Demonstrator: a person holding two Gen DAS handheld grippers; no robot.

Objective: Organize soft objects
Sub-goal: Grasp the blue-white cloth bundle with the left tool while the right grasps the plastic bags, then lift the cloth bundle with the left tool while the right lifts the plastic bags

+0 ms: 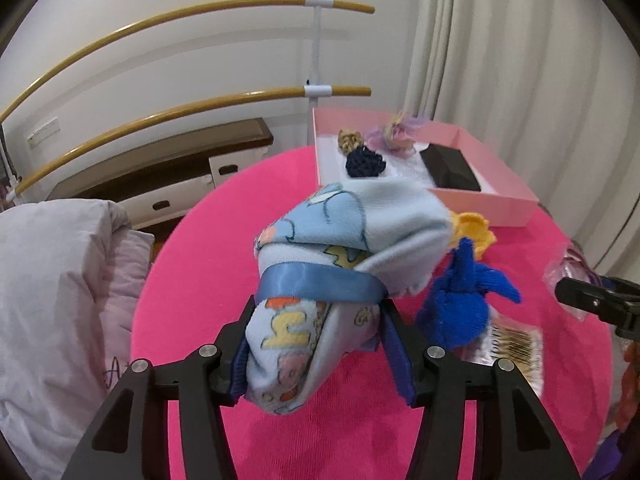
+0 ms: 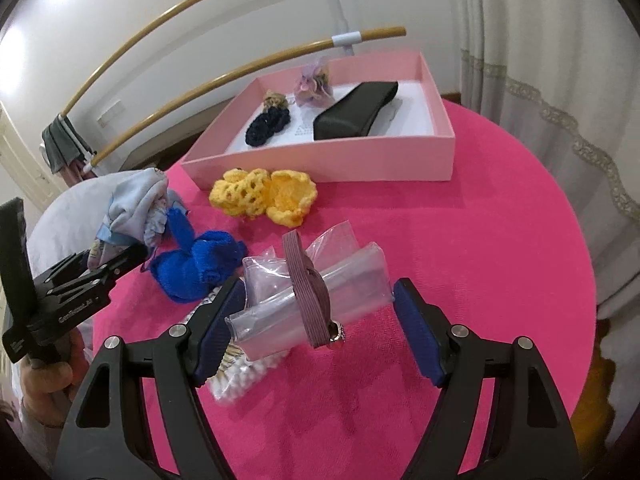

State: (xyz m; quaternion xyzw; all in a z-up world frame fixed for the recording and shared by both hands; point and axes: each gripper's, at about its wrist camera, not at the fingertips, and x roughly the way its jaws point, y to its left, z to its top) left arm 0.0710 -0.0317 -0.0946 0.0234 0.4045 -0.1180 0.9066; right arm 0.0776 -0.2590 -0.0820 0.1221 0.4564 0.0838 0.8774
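The left gripper [image 2: 120, 258] body carries partly legible white lettering, apparently "GenRobot"; the blanket [image 1: 320, 280] shows a yellow "h".

Left gripper [image 1: 316, 344]: jaws closed on a rolled cloth bundle [image 1: 320, 280], held raised and pointing forward; a bare hand [image 2: 44, 376] grips its handle, seen in the right wrist view. Right gripper [image 2: 320, 332]: jaws spread wide, angled downward, fingers [image 2: 420, 344] straddling a plastic packet [image 2: 312, 300] without clamping it.
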